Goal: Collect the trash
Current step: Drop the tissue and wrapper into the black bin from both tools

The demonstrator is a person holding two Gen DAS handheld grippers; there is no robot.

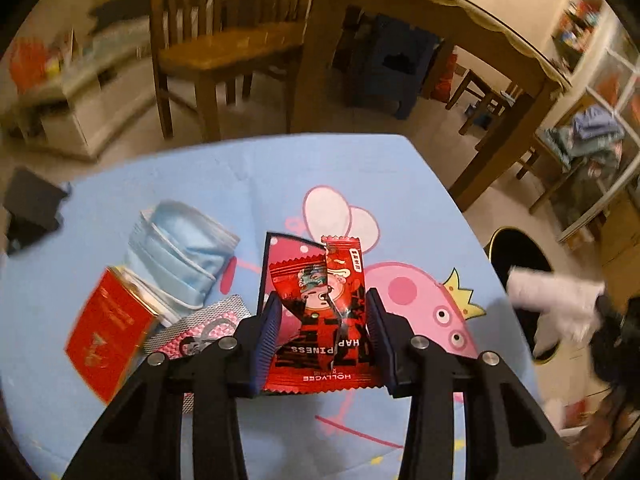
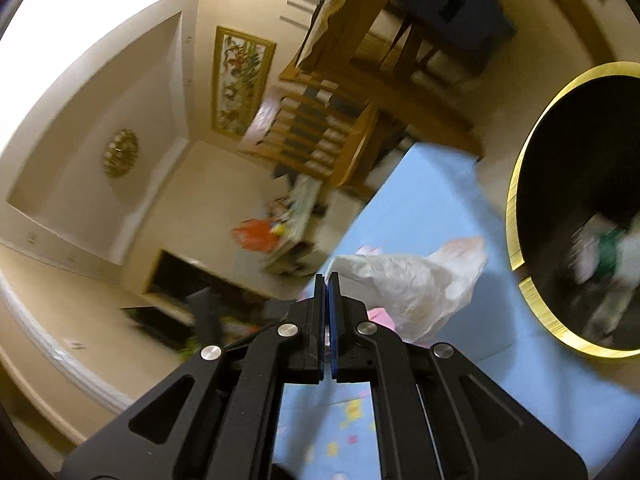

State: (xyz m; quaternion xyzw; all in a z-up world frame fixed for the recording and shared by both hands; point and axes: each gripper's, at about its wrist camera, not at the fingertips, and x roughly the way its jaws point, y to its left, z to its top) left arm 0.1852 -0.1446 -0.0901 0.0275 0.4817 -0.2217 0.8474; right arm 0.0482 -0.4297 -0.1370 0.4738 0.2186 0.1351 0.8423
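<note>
Nearest, the left gripper (image 1: 322, 320) has its jaws part-way closed, pads pressing both side edges of a red wrapper (image 1: 320, 320) whose long axis runs away from the fingers, over the blue table (image 1: 400, 168). Just left lie a foil pack (image 1: 192, 328), a red box (image 1: 108, 332) and a mask (image 1: 180, 252). The right gripper (image 2: 328, 292) is clamped shut on a white bag (image 2: 416, 284). Farther right, off the table, stands the gold-rimmed bin (image 2: 516, 200), nearer the right hand.

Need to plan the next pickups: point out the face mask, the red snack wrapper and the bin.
face mask (image 1: 180, 256), left wrist view, middle of its pleats.
red snack wrapper (image 1: 320, 320), left wrist view, printed centre.
bin (image 2: 516, 184), right wrist view, gold rim's left side.
</note>
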